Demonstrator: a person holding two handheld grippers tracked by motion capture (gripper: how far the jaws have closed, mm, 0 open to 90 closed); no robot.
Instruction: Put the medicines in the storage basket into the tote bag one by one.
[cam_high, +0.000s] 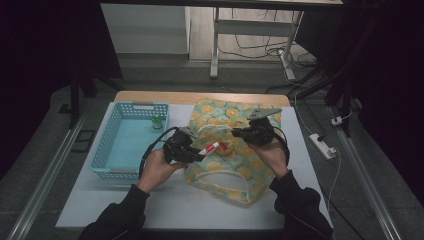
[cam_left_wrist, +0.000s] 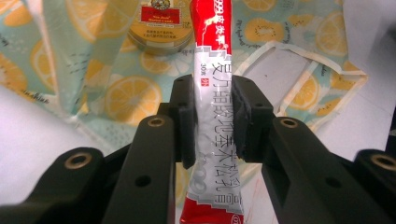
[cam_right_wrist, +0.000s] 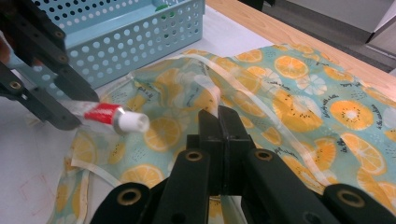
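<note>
We've got the left gripper (cam_left_wrist: 212, 116) pinching the red-and-silver tube (cam_left_wrist: 212, 93) mid-body over the citrus-print bag (cam_high: 240, 165) — probably so it clears the opening. Our right gripper (cam_right_wrist: 218, 140) is pressed together on the bag's fabric — looks like it's holding the mouth up. The blue basket (cam_high: 107, 150) sits just beside.

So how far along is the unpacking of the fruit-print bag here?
Done: one small green-capped item sits in the blue basket. In hand: the left gripper clamps a red-and-white tube, while the right gripper pinches the bag. Left: a round tin at the bag.
</note>
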